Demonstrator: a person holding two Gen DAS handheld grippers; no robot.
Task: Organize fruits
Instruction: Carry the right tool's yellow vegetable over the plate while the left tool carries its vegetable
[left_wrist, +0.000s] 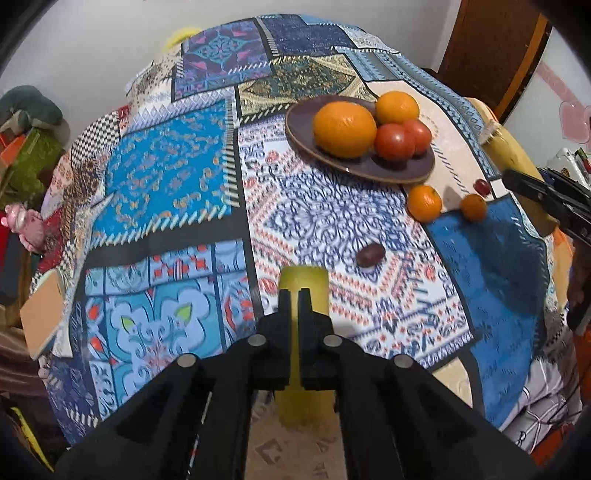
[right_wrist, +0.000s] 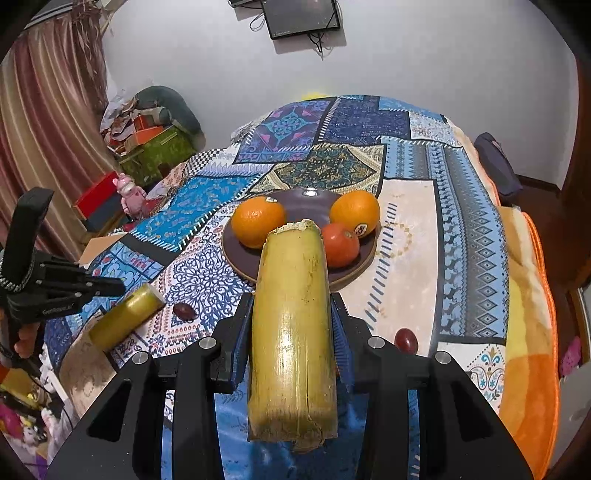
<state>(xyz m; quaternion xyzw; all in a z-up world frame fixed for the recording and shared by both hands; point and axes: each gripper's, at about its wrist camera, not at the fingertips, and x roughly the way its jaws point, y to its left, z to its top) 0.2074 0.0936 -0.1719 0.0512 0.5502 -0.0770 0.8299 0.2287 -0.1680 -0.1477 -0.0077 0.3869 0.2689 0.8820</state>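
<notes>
My left gripper (left_wrist: 294, 295) is shut on a short yellow-green cane piece (left_wrist: 303, 354), held above the table; it also shows in the right wrist view (right_wrist: 125, 317). My right gripper (right_wrist: 291, 299) is shut on a thicker yellow cane piece (right_wrist: 291, 332), seen at the right edge of the left wrist view (left_wrist: 506, 147). A brown plate (left_wrist: 362, 166) holds two oranges (left_wrist: 344, 129) and two tomatoes (left_wrist: 393, 141). Two small tangerines (left_wrist: 424, 203) and two dark red grapes (left_wrist: 370, 254) lie loose on the cloth.
The table has a patchwork blue cloth (left_wrist: 166, 184). A cardboard piece (left_wrist: 44, 317) sits at its left edge. An orange blanket (right_wrist: 532, 332) lies to the right. Boxes and clutter (right_wrist: 151, 140) stand by the wall at left.
</notes>
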